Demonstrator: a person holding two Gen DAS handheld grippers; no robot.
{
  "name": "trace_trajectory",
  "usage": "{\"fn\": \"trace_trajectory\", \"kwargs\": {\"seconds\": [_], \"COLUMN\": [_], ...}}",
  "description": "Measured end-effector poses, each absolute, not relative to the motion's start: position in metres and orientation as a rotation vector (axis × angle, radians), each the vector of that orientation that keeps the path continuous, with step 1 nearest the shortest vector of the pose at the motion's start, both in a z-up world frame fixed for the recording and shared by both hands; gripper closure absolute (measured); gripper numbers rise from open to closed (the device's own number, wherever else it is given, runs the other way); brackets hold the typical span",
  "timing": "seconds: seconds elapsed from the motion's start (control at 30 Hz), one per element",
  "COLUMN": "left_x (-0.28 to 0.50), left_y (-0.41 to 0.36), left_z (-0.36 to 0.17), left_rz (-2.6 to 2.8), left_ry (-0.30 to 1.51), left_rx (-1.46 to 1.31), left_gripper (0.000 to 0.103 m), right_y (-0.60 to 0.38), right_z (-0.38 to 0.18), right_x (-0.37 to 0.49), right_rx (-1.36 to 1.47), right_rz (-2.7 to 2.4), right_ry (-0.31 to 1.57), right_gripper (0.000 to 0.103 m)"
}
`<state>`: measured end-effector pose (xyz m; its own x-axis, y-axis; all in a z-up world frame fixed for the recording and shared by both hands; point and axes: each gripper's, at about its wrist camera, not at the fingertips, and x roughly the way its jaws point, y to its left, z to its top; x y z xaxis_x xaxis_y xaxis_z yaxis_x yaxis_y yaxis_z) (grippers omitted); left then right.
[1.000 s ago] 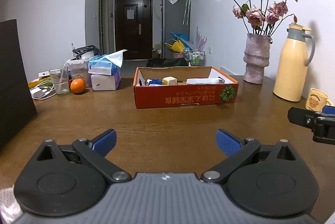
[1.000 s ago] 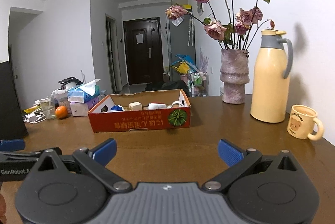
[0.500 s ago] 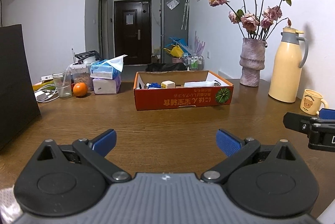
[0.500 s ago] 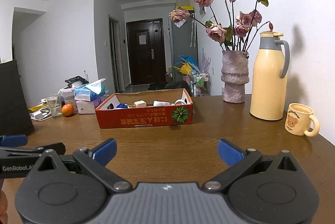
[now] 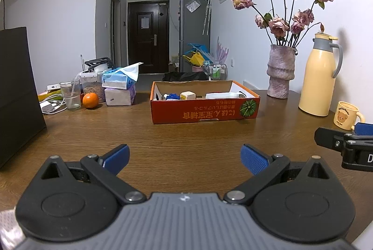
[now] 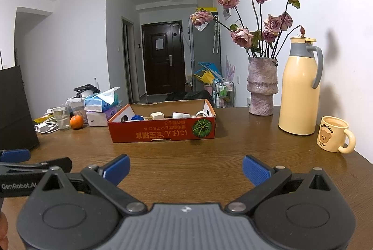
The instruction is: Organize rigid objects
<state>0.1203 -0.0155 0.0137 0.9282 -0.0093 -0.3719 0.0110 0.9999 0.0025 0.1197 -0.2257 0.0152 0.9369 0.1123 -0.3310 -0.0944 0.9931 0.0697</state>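
Both grippers have drawn back and risen over the last second; the box (image 5: 205, 107) now sits smaller and lower in each view, well apart from the tools across bare table (image 5: 186, 135). Judged: no pick is under way — the task is either starting or finished.

Left gripper (image 5: 185, 156) is wide open and holds nothing. Right gripper (image 6: 186, 167) is likewise spread and empty.

The box holds the rigid items — a blue object (image 5: 171, 96), a cream cube (image 5: 187, 95), a flat white piece (image 5: 221, 95). The cup (image 6: 333, 136) appears empty; its interior is not fully visible.
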Motion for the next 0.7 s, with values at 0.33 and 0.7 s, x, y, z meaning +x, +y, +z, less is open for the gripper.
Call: {"fn": "trace_trajectory", "kwargs": {"seconds": [0.33, 0.7], "left_x": [0.1192, 0.1202], "left_y": [-0.0131, -0.0120], "left_z": [0.0139, 0.0125], "left_rz": [-0.007, -0.001], "left_ry": [0.384, 0.384], "left_rx": [0.000, 0.005], "left_gripper": [0.000, 0.000], "right_y": [-0.2226, -0.2213], "right_z": [0.0146, 0.0144], "right_x": [0.1180, 0.1171], "right_rx": [0.050, 0.048], "right_rz": [0.108, 0.108], "right_ry": [0.343, 0.346], "right_gripper": [0.000, 0.000]}}
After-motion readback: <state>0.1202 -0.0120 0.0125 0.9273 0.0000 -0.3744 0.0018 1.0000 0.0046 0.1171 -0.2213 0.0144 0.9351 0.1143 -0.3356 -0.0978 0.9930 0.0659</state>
